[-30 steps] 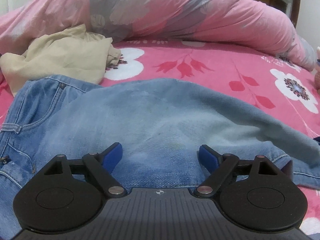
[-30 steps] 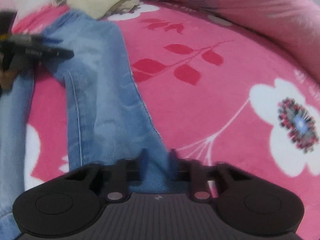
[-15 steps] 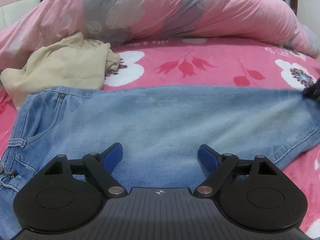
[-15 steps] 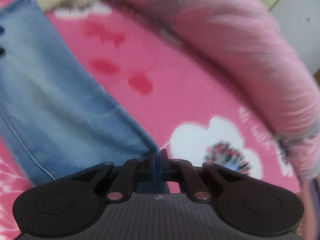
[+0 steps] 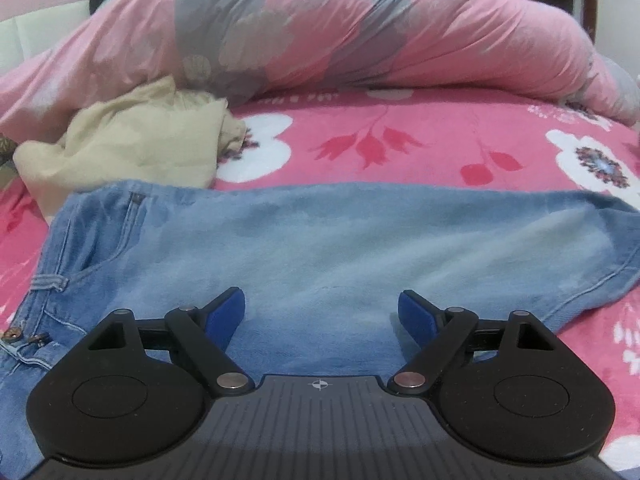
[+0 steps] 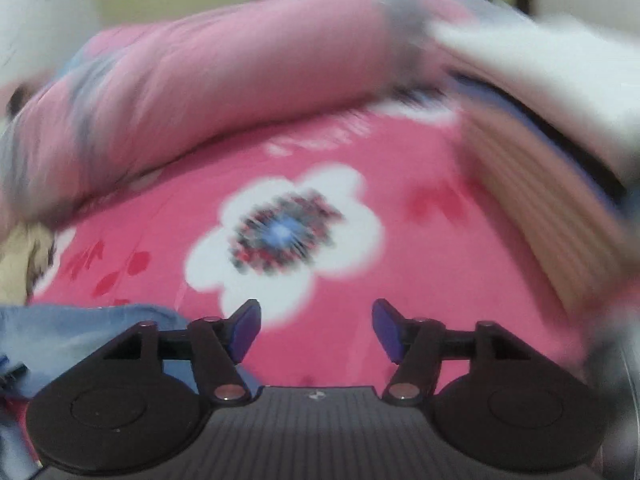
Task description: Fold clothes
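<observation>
Both the left gripper [image 5: 321, 316] and the right gripper [image 6: 316, 330] are black, with round side discs, silver screws, ribbed grey bases and blue pads [image 5: 226, 314].

No readable text, labels, brands or numbers anywhere.

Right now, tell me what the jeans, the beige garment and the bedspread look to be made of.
Jeans: denim, faded light blue, matte; contrast stitching, a belt loop and metal rivets show.
Beige garment: thin woven cloth, perhaps cotton; soft crumpled folds, no sheen.
Bedspread: looks like plush fleece with a printed flower pattern; the surface seems slightly fuzzy, though the blur leaves that open.
</observation>
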`<control>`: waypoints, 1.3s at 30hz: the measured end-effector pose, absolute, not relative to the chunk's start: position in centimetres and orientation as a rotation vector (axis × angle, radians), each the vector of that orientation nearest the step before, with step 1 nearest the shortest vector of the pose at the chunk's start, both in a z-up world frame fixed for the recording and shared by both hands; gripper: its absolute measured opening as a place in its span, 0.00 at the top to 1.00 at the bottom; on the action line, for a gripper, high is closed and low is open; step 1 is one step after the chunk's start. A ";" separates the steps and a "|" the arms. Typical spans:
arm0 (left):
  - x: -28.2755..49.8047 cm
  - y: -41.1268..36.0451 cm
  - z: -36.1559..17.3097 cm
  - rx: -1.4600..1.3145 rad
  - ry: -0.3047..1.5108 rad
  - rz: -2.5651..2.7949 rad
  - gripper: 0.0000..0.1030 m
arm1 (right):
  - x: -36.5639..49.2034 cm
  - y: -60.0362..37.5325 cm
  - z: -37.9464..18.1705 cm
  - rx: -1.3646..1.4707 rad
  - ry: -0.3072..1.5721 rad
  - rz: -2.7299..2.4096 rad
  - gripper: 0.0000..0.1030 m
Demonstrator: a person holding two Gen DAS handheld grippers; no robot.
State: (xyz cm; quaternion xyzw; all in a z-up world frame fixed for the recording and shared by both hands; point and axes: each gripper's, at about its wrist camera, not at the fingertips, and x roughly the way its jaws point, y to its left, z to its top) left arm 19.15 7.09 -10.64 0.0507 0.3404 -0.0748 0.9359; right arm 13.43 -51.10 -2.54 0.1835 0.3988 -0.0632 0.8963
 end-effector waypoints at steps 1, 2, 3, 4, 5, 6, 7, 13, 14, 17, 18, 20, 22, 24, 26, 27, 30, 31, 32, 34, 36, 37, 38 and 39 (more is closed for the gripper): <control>18.9 6.8 -10.4 0.110 0.690 -0.162 0.18 | 11.9 -51.8 -3.4 0.442 0.853 -0.159 0.35; 18.8 6.4 -10.2 0.117 0.689 -0.165 0.18 | 10.3 -52.6 -4.2 0.504 0.880 -0.188 0.35; 18.7 6.1 -10.1 0.123 0.689 -0.169 0.18 | 8.8 -53.2 -5.2 0.560 0.903 -0.214 0.35; 18.6 5.7 -10.0 0.125 0.692 -0.172 0.18 | 7.6 -53.7 -6.2 0.605 0.922 -0.239 0.35; 18.5 5.4 -9.9 0.128 0.695 -0.176 0.18 | 6.6 -54.1 -7.0 0.648 0.931 -0.255 0.35; 18.5 5.0 -9.8 0.131 0.698 -0.180 0.18 | 5.5 -54.4 -7.8 0.692 0.934 -0.263 0.35; 18.4 4.6 -9.7 0.131 0.704 -0.185 0.18 | 4.7 -54.5 -8.6 0.731 0.931 -0.256 0.36; 18.1 2.7 -9.9 0.136 0.736 -0.200 0.18 | 5.0 -54.0 -10.1 0.790 0.870 -0.164 0.78; 18.0 2.4 -9.9 0.138 0.740 -0.199 0.18 | 5.4 -53.8 -9.7 0.773 0.850 -0.152 0.87; 17.9 1.9 -9.9 0.143 0.742 -0.191 0.18 | 5.6 -52.8 -6.7 0.645 0.729 -0.108 0.87; 18.0 1.9 -9.9 0.143 0.743 -0.187 0.18 | 5.4 -52.1 -4.7 0.565 0.653 -0.084 0.87; 18.1 1.8 -9.8 0.144 0.745 -0.181 0.18 | 5.0 -50.8 -0.8 0.397 0.506 -0.054 0.87; 18.2 1.7 -9.8 0.148 0.751 -0.174 0.18 | 5.4 -50.4 1.4 0.283 0.437 -0.078 0.87; 18.5 1.7 -10.1 0.155 0.760 -0.167 0.18 | 7.1 -51.5 1.7 0.258 0.439 -0.109 0.87; 18.6 1.5 -10.4 0.164 0.767 -0.163 0.18 | 9.3 -52.8 0.8 0.240 0.471 -0.153 0.88; 18.7 1.4 -10.5 0.169 0.768 -0.161 0.18 | 10.5 -53.5 0.1 0.232 0.492 -0.178 0.88; 18.8 1.1 -10.8 0.188 0.765 -0.156 0.18 | 14.0 -55.5 -2.8 0.222 0.563 -0.243 0.95; 18.9 1.0 -10.9 0.197 0.764 -0.154 0.18 | 15.1 -56.0 -3.8 0.210 0.587 -0.272 0.98; 18.9 0.9 -10.9 0.206 0.763 -0.153 0.18 | 16.1 -56.5 -4.9 0.195 0.611 -0.303 0.98; 18.9 0.9 -11.0 0.215 0.763 -0.154 0.18 | 17.2 -57.6 -6.7 0.216 0.655 -0.352 0.98; 18.9 0.9 -11.0 0.220 0.761 -0.160 0.18 | 17.0 -58.9 -7.9 0.280 0.681 -0.397 0.98; 18.9 1.0 -11.0 0.219 0.761 -0.163 0.18 | 16.5 -59.4 -8.1 0.323 0.681 -0.408 0.96; 18.9 1.1 -11.0 0.217 0.761 -0.166 0.18 | 15.8 -59.7 -8.1 0.377 0.678 -0.401 0.96; 18.9 1.2 -10.9 0.215 0.760 -0.169 0.18 | 14.8 -59.9 -8.0 0.439 0.674 -0.385 0.96</control>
